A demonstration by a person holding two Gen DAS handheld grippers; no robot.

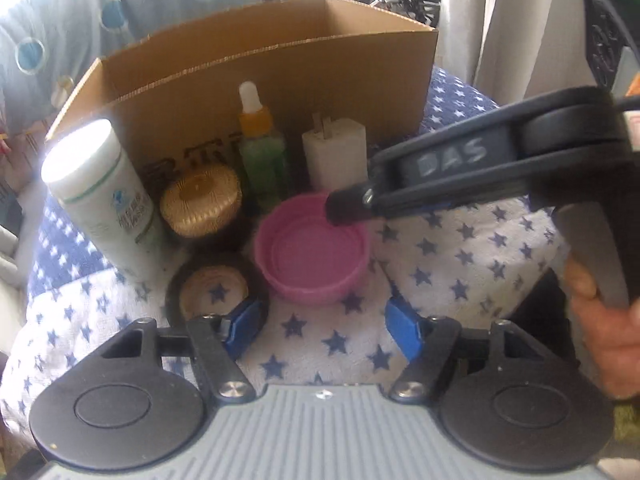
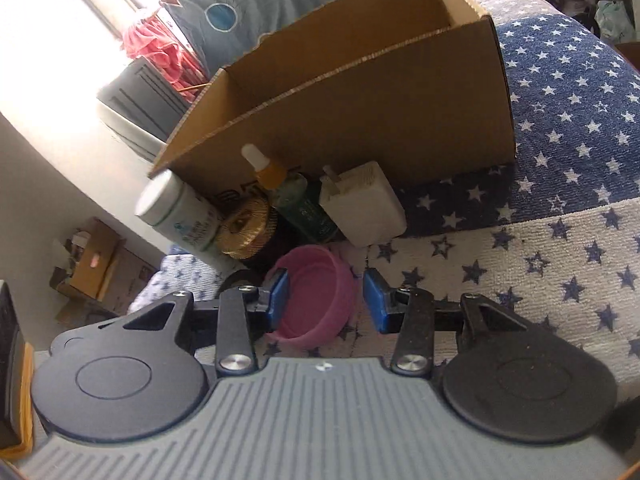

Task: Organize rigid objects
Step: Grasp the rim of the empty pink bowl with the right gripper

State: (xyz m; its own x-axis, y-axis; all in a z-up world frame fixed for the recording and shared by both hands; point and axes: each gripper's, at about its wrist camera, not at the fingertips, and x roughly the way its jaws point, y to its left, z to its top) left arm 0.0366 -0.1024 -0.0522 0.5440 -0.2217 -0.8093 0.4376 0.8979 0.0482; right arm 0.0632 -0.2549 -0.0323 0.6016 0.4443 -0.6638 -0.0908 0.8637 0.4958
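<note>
Just beside pink bowl (image 2: pixel 316 300), bare cloth (image 2: pixel 540 280)

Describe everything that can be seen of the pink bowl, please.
The pink bowl is small, round and shallow, seemingly smooth plastic, with a ringed floor and a faintly scalloped rim. It is empty and sits upright on the star-patterned cloth, in front of the white charger and green dropper bottle. The right gripper straddles its right wall, one blue finger inside, the other outside; whether the fingers touch it is unclear.

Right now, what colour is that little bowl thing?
Pink. The bowl shows best in the left wrist view.
</note>
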